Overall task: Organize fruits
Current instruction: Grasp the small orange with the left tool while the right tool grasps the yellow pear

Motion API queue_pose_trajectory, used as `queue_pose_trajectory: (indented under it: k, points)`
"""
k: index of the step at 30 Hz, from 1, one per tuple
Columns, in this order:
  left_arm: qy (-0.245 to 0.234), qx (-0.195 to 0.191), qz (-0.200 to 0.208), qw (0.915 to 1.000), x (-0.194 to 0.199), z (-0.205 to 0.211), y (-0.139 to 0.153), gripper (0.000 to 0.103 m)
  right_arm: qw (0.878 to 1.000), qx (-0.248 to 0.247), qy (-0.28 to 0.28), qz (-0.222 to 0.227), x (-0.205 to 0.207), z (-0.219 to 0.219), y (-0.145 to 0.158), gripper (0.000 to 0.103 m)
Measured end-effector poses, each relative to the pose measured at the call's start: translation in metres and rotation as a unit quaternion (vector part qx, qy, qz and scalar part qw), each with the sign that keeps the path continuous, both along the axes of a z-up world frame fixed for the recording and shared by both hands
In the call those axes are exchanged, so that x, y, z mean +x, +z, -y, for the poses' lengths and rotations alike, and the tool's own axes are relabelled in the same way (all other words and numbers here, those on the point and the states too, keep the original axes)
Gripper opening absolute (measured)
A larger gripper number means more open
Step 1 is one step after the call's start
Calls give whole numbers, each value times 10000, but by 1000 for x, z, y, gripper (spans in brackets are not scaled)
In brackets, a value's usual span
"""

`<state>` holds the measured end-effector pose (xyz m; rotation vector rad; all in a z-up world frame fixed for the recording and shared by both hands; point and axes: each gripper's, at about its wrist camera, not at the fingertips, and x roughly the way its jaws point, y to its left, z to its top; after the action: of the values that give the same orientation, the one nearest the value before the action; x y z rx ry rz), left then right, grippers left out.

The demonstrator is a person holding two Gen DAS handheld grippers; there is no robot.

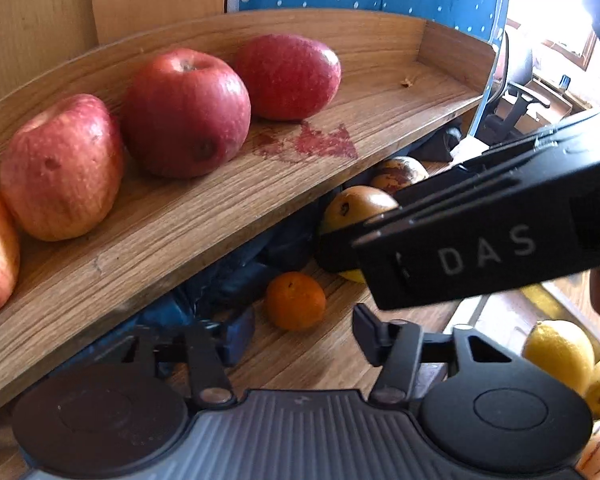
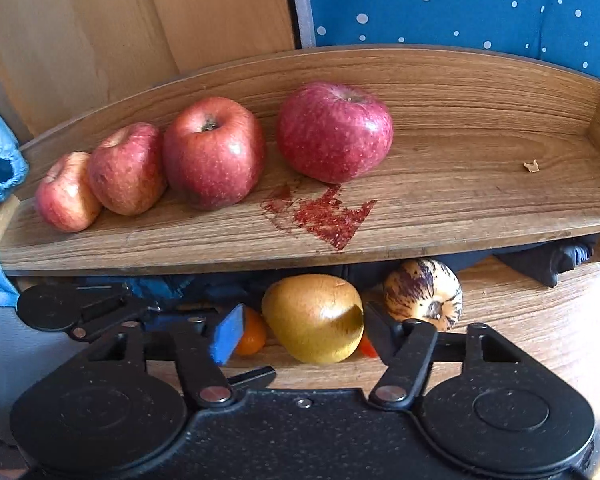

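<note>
Your right tool (image 2: 300,330) is pinching a yellow-brown pear (image 2: 314,318) at the lower centre of the right wrist frame, its blue-padded finger on one side and the dark finger on the other. The pear sits low over the wooden bench (image 2: 540,320), just under the front edge of the wooden shelf (image 2: 460,208). A purple-striped fruit (image 2: 424,294) lies just beside the pear, to its right, and a small orange fruit (image 2: 252,336) shows behind the left finger.

On the shelf, four red apples (image 2: 214,152) stand in a row across the left and middle, the three on the left touching, the fourth slightly apart. A red stain (image 2: 324,216) marks the board below them.

Your left tool (image 1: 296,340) stands spread and holds nothing, low in its frame, with a mandarin (image 1: 295,300) on the bench between its fingers. Lemons (image 1: 560,354) lie at the lower right of that frame.
</note>
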<state>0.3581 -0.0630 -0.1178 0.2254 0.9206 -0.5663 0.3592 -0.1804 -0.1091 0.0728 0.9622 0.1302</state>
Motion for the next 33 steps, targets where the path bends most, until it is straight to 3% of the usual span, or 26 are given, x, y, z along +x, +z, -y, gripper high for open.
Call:
queue_pose_trajectory:
  k: [12, 24, 33]
  points:
    - [-28, -29, -77, 10000, 7, -4, 0, 37, 9995, -282, -13, -153, 14, -9, -12, 60]
    - [61, -1, -114, 9999, 2, -6, 6, 36, 9998, -145, -133, 31, -6, -4, -10, 58]
    - [220, -30, -45, 9997, -9, -14, 20, 36, 9992, -12, -277, 302, -35, 7, 9, 58]
